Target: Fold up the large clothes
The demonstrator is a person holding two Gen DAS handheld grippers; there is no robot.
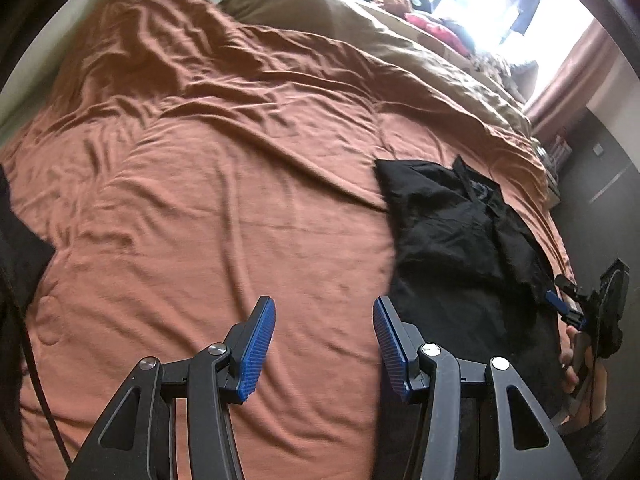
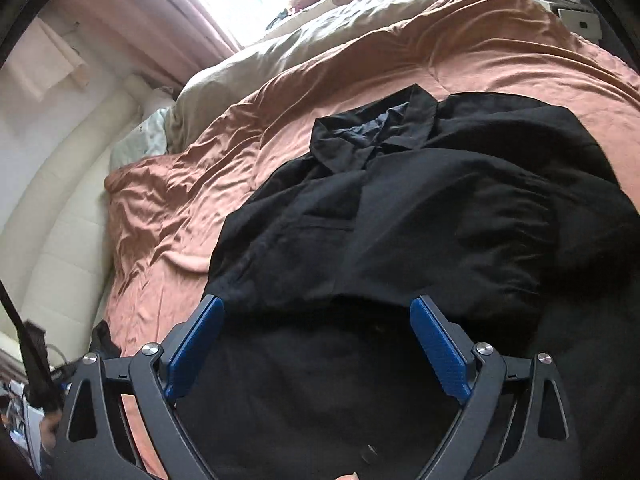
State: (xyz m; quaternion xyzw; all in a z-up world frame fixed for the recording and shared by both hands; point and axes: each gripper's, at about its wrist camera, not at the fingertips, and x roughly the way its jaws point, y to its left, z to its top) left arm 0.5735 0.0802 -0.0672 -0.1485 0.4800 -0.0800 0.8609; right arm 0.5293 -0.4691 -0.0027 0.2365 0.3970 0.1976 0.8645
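Right wrist: black shirt (image 2: 420, 208) on bedspread (image 2: 168, 216)

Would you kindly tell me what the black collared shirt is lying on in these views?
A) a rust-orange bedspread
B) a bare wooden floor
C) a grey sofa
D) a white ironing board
A: the black collared shirt is spread on the wrinkled rust-orange bedspread in the right wrist view, while both the right claw and the left claw are open and hold nothing.
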